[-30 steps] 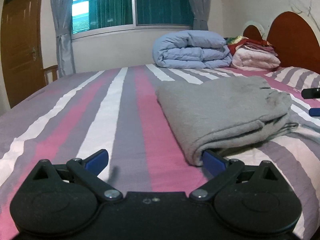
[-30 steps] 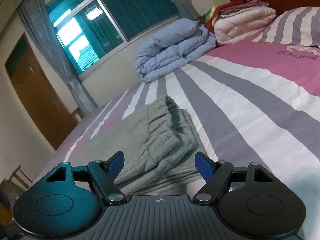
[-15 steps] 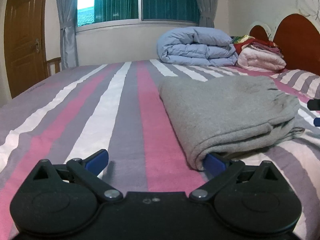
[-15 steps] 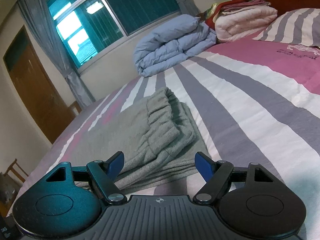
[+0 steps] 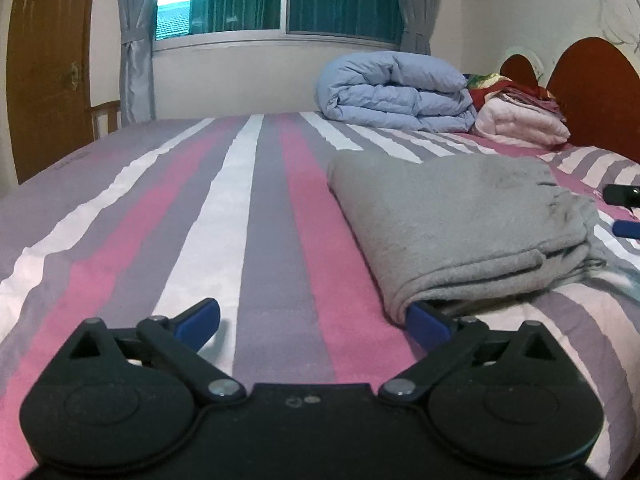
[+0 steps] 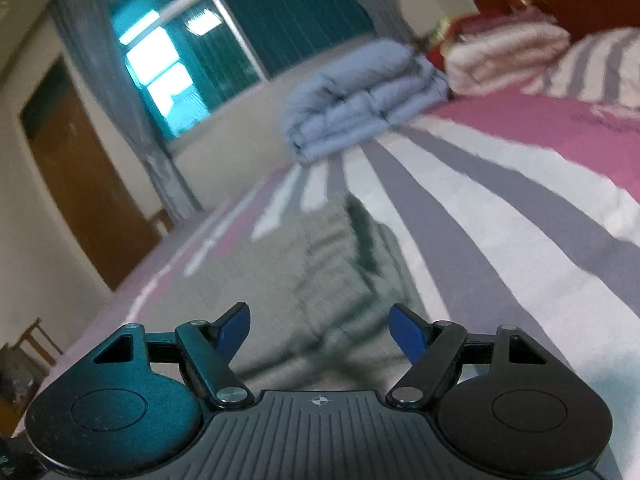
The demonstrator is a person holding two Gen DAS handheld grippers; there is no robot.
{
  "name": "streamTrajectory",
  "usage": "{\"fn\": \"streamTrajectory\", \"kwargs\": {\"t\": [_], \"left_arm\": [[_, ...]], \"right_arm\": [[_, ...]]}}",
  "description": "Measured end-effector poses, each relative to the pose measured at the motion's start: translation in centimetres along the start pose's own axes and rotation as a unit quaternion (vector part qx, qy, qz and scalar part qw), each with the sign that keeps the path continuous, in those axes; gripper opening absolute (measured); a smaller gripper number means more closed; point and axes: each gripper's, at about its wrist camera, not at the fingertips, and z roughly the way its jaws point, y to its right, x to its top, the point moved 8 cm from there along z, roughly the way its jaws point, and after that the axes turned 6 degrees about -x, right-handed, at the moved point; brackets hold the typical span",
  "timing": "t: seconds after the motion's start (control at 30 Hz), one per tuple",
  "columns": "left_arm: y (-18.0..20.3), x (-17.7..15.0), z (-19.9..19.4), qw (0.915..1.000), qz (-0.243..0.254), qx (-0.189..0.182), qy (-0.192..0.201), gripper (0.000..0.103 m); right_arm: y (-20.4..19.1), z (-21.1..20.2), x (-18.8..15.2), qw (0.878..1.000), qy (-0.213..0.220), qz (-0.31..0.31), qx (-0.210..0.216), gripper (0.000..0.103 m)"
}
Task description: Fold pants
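Pants first: from the left wrist we see the folded grey fleece pants [image 5: 452, 224] lying flat on the pink, grey and white striped bedsheet [image 5: 248, 216], ahead and to the right of our left gripper [image 5: 316, 320]. Its jaws are spread wide. The right blue fingertip [image 5: 426, 322] sits tucked under the near folded edge of the pants; the other one rests over bare sheet, clear of the cloth. Nothing is pinched. Far ahead, a folded light-blue puffy duvet [image 5: 396, 90] lies at the far edge of the bed, a pink folded blanket [image 5: 520, 126] just right of it. At the right frame edge we catch part of the right gripper [image 5: 624, 212], beyond the pants.

Right wrist view is motion-blurred. Our right gripper [image 6: 320, 326] is also spread wide, holding nothing. The grey pants [image 6: 320, 256] lie straight ahead, running from between the blue tips forward and left; their bunched edge faces the right tip's side. We cannot tell whether either tip touches the cloth. Same duvet [image 6: 360, 96] further ahead.
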Motion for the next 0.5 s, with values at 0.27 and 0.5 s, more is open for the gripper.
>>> {"fn": "streamTrajectory", "kwargs": {"t": [0.27, 0.5], "left_arm": [[-0.1, 0.2, 1.3, 0.9994, -0.034, 0.001, 0.002, 0.097], [-0.4, 0.1, 2.0, 0.9961, -0.088, -0.005, 0.007, 0.098]], "right_arm": [[1.0, 2.8, 0.1, 0.999, -0.027, 0.041, -0.003, 0.046], [3.1, 4.1, 0.5, 0.995, -0.036, 0.096, -0.006, 0.047]]}}
